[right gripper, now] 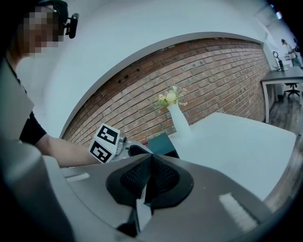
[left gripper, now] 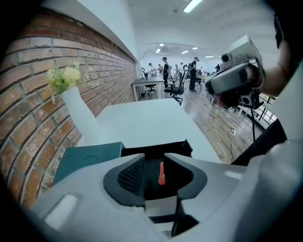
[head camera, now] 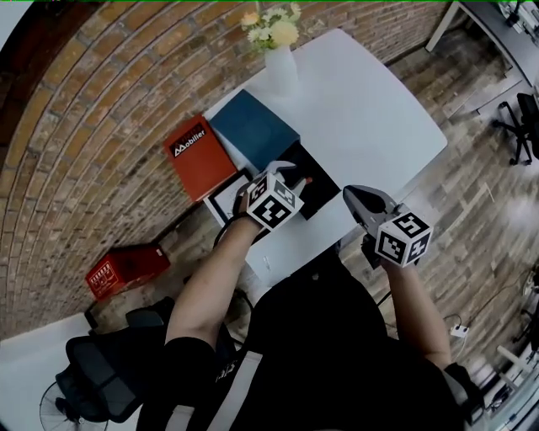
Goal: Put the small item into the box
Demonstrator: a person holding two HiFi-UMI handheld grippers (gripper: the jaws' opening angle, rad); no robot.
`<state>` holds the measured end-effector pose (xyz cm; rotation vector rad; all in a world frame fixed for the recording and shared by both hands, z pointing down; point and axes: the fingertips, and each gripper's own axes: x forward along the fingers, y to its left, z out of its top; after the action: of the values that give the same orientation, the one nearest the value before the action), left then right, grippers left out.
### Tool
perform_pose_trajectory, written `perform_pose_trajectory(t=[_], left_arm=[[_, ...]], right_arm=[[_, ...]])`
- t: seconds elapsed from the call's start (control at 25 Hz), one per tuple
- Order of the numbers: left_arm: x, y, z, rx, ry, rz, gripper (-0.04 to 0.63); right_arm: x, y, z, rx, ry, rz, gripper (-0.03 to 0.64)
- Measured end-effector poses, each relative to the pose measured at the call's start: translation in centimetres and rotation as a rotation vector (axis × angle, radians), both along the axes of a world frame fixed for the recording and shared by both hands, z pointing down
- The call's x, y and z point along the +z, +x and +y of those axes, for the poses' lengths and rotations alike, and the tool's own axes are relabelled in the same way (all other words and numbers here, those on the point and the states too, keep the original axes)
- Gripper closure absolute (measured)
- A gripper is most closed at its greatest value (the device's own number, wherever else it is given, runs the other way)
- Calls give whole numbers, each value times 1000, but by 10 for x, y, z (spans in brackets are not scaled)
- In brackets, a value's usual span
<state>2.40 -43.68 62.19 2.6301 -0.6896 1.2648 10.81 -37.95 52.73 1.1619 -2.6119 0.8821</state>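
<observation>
The person's right arm is holding the right gripper (right gripper: 149,160) out past the near edge of the white table (head camera: 362,109), over the wooden floor. Its jaws are pressing together with nothing between them.

The left arm is reaching a little farther in. It is holding the left gripper (left gripper: 154,163) over the open black box (head camera: 318,198), which is sitting on the table near its front left corner. This gripper's jaws are standing apart. The small red item (left gripper: 161,173) is showing in the gap between them, upright and close to the right-hand jaw, against the dark inside of the box. In the head view it is appearing as a red spot just off the jaw tips, within the box outline. I cannot tell whether it is touching the jaw or already lying in the box.

Just behind the black box, a teal box (head camera: 253,126) is lying flat on the table and touching its far side. Beyond that, at the table's far corner, a white vase (head camera: 280,67) of pale yellow flowers (head camera: 271,25) is standing upright against the brick wall (left gripper: 28,118). To the left of the table, an orange-red box (head camera: 200,156) is leaning by the wall.
</observation>
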Motion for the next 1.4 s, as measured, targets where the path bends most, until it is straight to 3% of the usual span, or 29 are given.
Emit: perform_pose_trajectory(t=[0.2,0.24,0.32,0.52,0.6,0.64,0.88,1.04,1.4], left_arm=[[-54,-35,1,-124,129,125,520],[-63,-43,2,-148,147,150,520],[-83,-56,5,-189,162,223,520],[-134,-74,27,-230,149,457,520],[-155,-82,36,-238,176,523,585],[-163,-85,40,-239,188,544,586],[-194,-97,62,-232,233,607,586],[-215,-105,69,-286,277,664,588],[-226,-85,72,-430,318,669,587]], right_arm=[[-27,-18,-10,12,85,14,614],[-32,-23,-10,15,100,23,568],[-42,-32,-8,14,125,47,504],[-69,-54,1,9,200,97,499],[-79,-62,6,11,223,106,503],[-83,-65,8,12,234,110,514],[-103,-74,17,10,283,116,567],[-116,-73,21,-7,312,115,593],[-139,-32,31,-59,359,85,615]])
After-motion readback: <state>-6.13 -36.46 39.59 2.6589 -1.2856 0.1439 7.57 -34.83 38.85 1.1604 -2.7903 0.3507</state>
